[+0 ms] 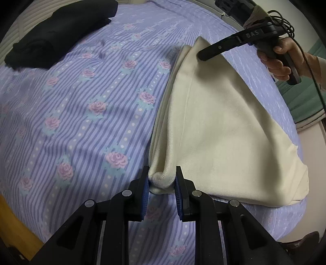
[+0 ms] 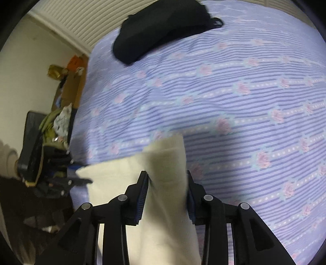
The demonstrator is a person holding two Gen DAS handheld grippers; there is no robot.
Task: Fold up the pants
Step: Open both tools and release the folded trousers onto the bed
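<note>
Cream pants [image 1: 224, 126] lie folded on the striped floral bedsheet [image 1: 81, 122]. My left gripper [image 1: 161, 182] is shut on their near corner, and the cloth bunches between the blue pads. At the far end, a hand [image 1: 283, 61] holds my right gripper [image 1: 201, 55] with its tip over the pants' far corner. In the right wrist view the right gripper [image 2: 167, 183] has its jaws apart. The cream pants [image 2: 167, 155] lie flat under and between the jaws, with no pinch in the cloth.
A folded black garment [image 1: 57, 34] [image 2: 163, 26] rests on the bed's far side near a ribbed headboard [image 2: 85, 18]. A wooden bed edge [image 1: 12, 224] shows at lower left. Clutter and a dark case [image 2: 34, 142] stand on the floor beside the bed.
</note>
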